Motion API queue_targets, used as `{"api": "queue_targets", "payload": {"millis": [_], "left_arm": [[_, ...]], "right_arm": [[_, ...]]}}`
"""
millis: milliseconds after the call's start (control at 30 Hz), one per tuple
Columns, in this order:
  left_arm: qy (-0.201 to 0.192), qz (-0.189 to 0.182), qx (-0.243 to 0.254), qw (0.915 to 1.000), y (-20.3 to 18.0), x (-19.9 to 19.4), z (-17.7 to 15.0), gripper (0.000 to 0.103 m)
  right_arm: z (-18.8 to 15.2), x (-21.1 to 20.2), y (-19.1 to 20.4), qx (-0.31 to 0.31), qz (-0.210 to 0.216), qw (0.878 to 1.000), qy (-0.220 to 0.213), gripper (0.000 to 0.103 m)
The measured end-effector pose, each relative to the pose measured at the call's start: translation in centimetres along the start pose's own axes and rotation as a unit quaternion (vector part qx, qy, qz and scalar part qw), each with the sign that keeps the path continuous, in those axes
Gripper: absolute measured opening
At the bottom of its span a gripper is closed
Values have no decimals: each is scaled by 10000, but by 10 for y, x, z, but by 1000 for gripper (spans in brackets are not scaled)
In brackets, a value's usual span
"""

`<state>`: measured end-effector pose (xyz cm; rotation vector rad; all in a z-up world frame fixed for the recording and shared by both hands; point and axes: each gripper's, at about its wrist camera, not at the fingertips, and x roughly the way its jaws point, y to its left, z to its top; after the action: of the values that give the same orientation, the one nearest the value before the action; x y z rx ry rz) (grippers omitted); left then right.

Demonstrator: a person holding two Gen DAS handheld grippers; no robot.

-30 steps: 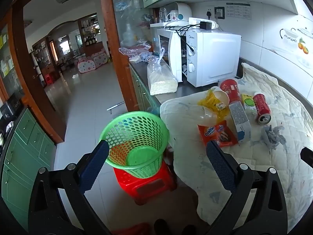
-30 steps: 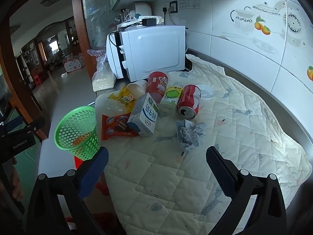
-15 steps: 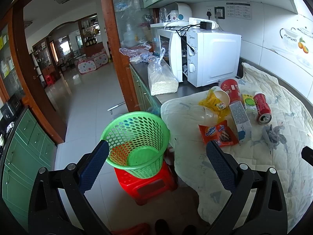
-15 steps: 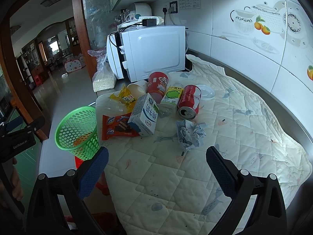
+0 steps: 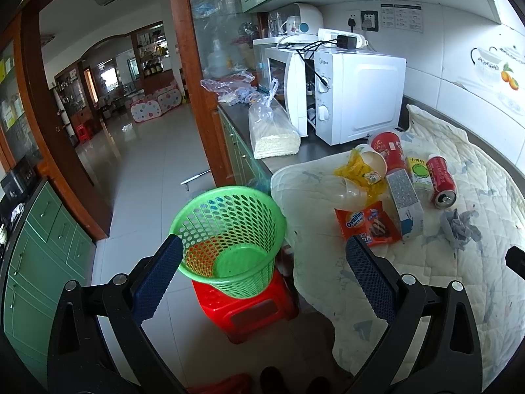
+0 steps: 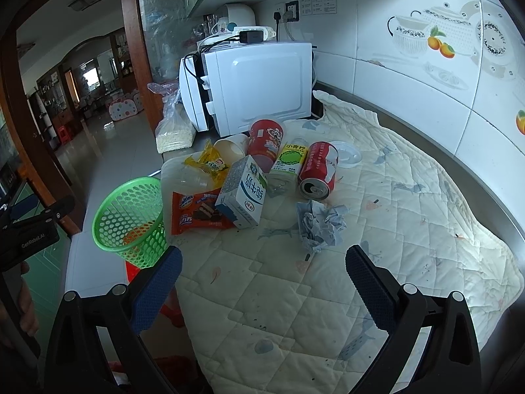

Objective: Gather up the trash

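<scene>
Both tools empty; your left gripper (image 5: 264, 257) stands wide open above the green perforated plastic basket (image 5: 229, 243), which sits on a red plastic stool (image 5: 249, 312) on the floor just left of the counter edge; your right gripper (image 6: 262, 271) is equally wide open over the cream quilted cloth (image 6: 410, 229), nothing between its blue pads.

Trash lies in one cluster on the cloth, far side, in front of the white microwave oven (image 6: 259, 82). Handling, judged by look:

- crumpled grey-blue paper wad (image 6: 320, 225): nearest the right gripper; probably very light and soft; pinch across the middle, it should compress;
- white and blue milk carton (image 6: 242, 192): lying on its side; stiff card, likely empty; take across the flat faces, not the corners;
- red aluminium drink can (image 6: 318, 169): on its side, mouth toward you; smooth and round (may roll or slip); close across the mid-body, gently, since thin walls dent;
- orange and red foil snack wrapper (image 6: 197, 211): flat, thin, slick; hard to get under; pinch a raised edge;
- yellow crinkled plastic wrapper (image 6: 210, 164), yellow-green drink box (image 6: 288, 164), red paper cup (image 6: 264, 141): all apparently light.

Suggest the paper wad first; the basket is within easy reach to the left.
</scene>
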<state>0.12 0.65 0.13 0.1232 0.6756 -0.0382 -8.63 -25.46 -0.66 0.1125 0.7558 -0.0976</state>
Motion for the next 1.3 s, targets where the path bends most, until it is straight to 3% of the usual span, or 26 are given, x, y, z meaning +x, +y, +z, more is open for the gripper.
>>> {"api": "queue_targets", "payload": {"millis": [1300], "left_arm": [[46,18,-1,10000,1,4,-5,98]], "right_arm": [[-1,1,-1,7,9,10000,23,97]]}}
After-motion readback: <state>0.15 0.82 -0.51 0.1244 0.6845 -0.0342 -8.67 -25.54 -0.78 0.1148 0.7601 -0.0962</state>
